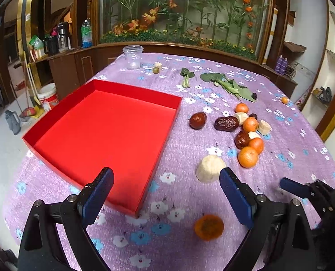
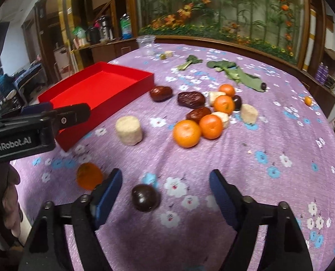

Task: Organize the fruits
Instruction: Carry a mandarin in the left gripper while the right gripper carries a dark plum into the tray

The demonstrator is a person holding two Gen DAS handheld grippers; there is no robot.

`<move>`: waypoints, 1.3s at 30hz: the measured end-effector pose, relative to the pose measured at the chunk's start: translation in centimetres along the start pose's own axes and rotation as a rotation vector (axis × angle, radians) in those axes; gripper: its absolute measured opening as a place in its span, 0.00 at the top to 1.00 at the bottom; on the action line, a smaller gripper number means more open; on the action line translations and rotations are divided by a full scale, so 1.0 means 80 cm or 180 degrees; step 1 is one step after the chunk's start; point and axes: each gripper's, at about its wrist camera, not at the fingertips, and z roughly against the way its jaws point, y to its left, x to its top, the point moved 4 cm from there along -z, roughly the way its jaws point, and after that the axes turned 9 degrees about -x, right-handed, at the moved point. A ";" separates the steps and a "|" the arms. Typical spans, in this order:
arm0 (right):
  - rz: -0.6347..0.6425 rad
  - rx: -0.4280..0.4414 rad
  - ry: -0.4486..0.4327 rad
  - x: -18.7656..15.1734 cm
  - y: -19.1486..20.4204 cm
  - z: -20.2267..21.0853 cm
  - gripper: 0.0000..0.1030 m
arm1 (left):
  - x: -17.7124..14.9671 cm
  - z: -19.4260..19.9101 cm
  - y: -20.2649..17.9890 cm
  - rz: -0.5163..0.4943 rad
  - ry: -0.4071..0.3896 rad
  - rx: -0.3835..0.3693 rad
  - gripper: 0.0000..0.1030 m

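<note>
An empty red tray (image 1: 113, 124) lies on the left of the purple flowered cloth; it also shows in the right wrist view (image 2: 95, 90). A heap of oranges (image 2: 186, 133), dark red dates (image 2: 191, 99) and pale banana chunks (image 2: 129, 130) lies right of it. My left gripper (image 1: 167, 180) is open above the tray's near right corner, with a flat orange piece (image 1: 209, 227) between its fingers. My right gripper (image 2: 166, 180) is open, with a dark round fruit (image 2: 144, 197) lying on the cloth between its fingers. The orange piece (image 2: 89, 175) lies just left of it.
Green leaves (image 1: 230, 85) and a clear plastic cup (image 1: 133, 56) lie at the far side of the table. A small orange (image 1: 284, 100) sits near the right edge. A wooden counter with bottles and a glass plant display stand behind. The left gripper's body (image 2: 31, 126) crosses the right view.
</note>
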 end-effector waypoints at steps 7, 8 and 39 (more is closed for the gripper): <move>0.0060 0.0136 0.0159 -0.009 0.009 -0.012 0.49 | -0.026 0.005 -0.015 -0.0232 0.0058 -0.0410 0.08; 0.0066 0.0158 0.0172 -0.010 0.010 -0.012 0.51 | -0.030 0.006 -0.018 -0.0265 0.0066 -0.0456 0.09; 0.0042 0.0660 -0.0130 0.062 0.034 0.044 0.76 | 0.019 0.026 0.026 -0.0061 -0.0049 -0.0484 0.70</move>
